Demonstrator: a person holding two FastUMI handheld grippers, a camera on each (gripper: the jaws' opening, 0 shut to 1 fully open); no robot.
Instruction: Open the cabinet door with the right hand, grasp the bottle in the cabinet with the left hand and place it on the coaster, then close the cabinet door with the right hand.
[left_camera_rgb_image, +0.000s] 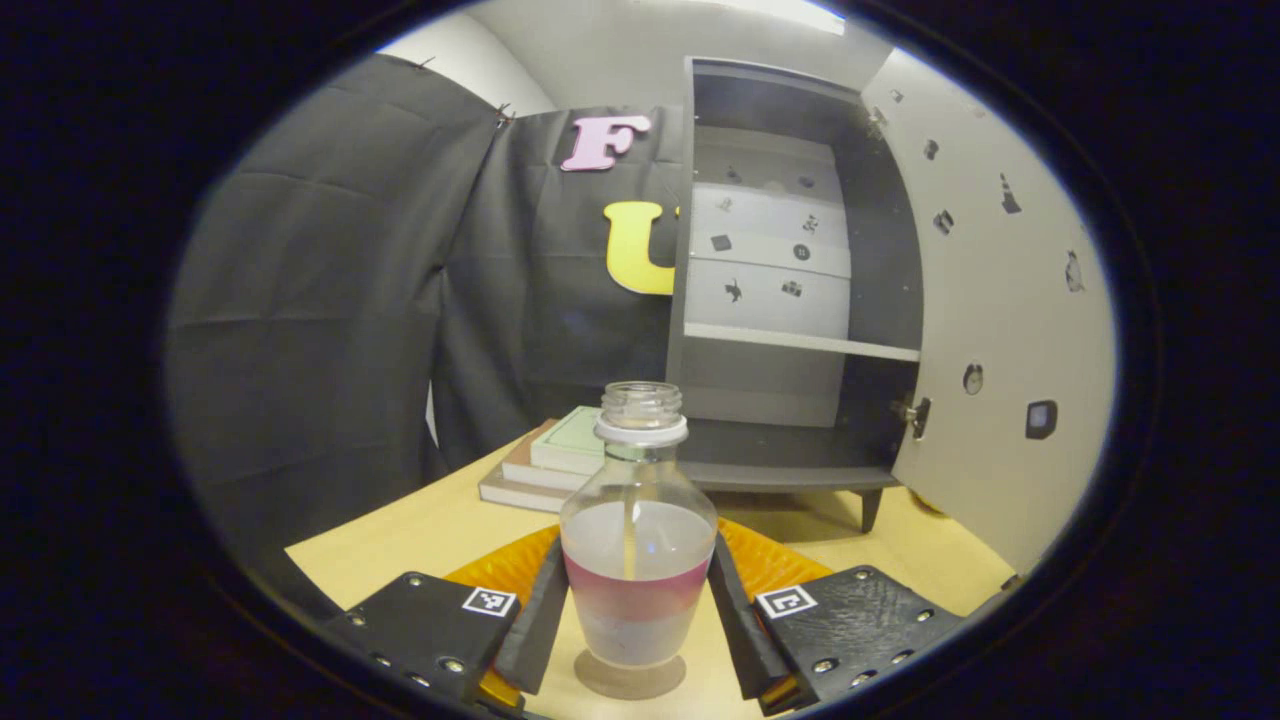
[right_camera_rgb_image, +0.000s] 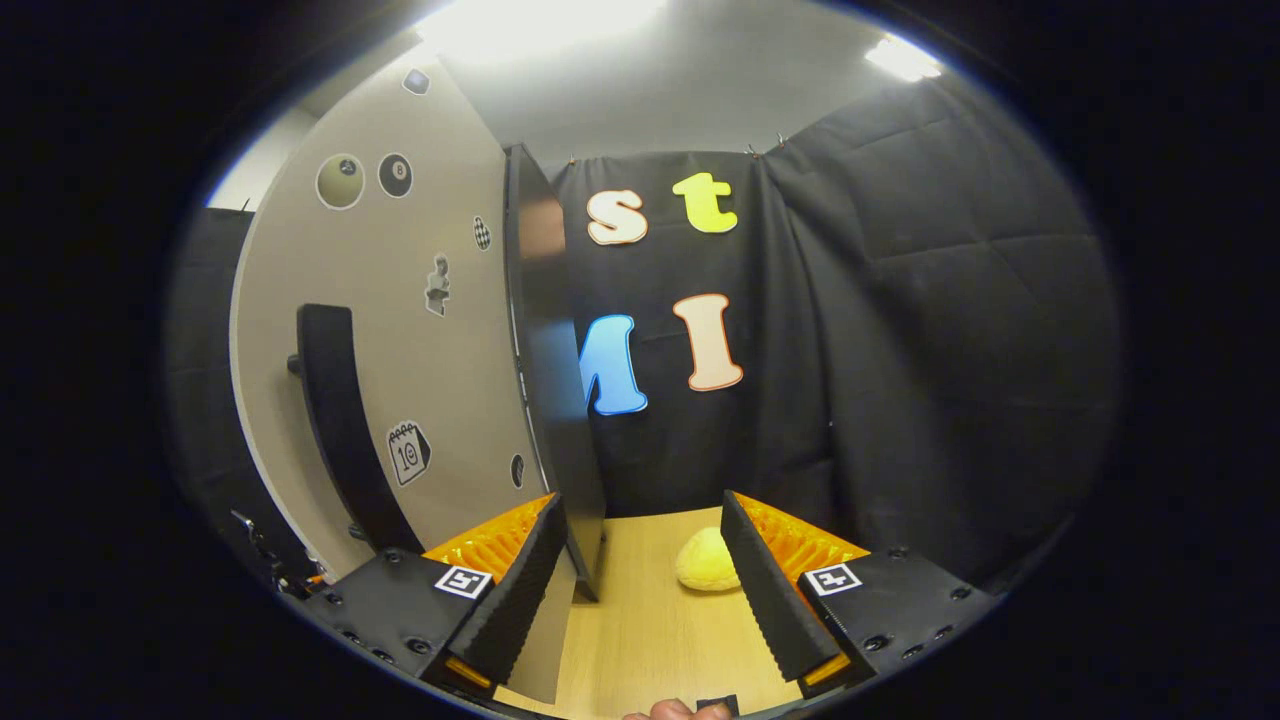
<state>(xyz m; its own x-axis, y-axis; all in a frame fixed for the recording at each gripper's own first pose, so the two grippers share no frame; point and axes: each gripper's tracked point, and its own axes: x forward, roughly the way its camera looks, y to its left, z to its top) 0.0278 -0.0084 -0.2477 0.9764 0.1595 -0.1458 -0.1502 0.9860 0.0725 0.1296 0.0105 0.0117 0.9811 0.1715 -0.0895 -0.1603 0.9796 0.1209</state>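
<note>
In the left gripper view, nearest to us, the left gripper (left_camera_rgb_image: 638, 610) has its two fingers (left_camera_rgb_image: 535, 620) set on either side of a clear uncapped bottle (left_camera_rgb_image: 638, 545). The fingers lie right against the bottle's flanks, but we cannot tell whether both truly press on it or just flank it. The bottle stands upright with its base on a round coaster (left_camera_rgb_image: 630, 678), whose edge shows as a thin crescent below the base. It holds clear liquid, and a reddish band wraps its lower body. The coaster lies on the light wooden surface (left_camera_rgb_image: 420, 530), with bare room to either side.

Farther back on the left, a small stack of books (left_camera_rgb_image: 545, 465) lies flat, well apart from the bottle, one corner just beside the cabinet's foot. Behind the bottle stands the cabinet (left_camera_rgb_image: 790, 300), its inner shelf (left_camera_rgb_image: 800, 342) bare, its front edge facing us. The cabinet door (left_camera_rgb_image: 1000, 330) is swung wide to the right, and the opening is unobstructed.

In the right gripper view, the right gripper (right_camera_rgb_image: 640, 590) has its fingers (right_camera_rgb_image: 755, 585) spread wide apart, gripping nothing. The thin dark edge of the open door (right_camera_rgb_image: 545, 370) rises upright just beside the left finger, apart from it as far as we can tell. The door's long dark handle (right_camera_rgb_image: 335, 420) lies farther left. Between the fingers, farther off, a yellow rounded object (right_camera_rgb_image: 705, 560) sits on the surface (right_camera_rgb_image: 640, 640) near the black cloth wall.
</note>
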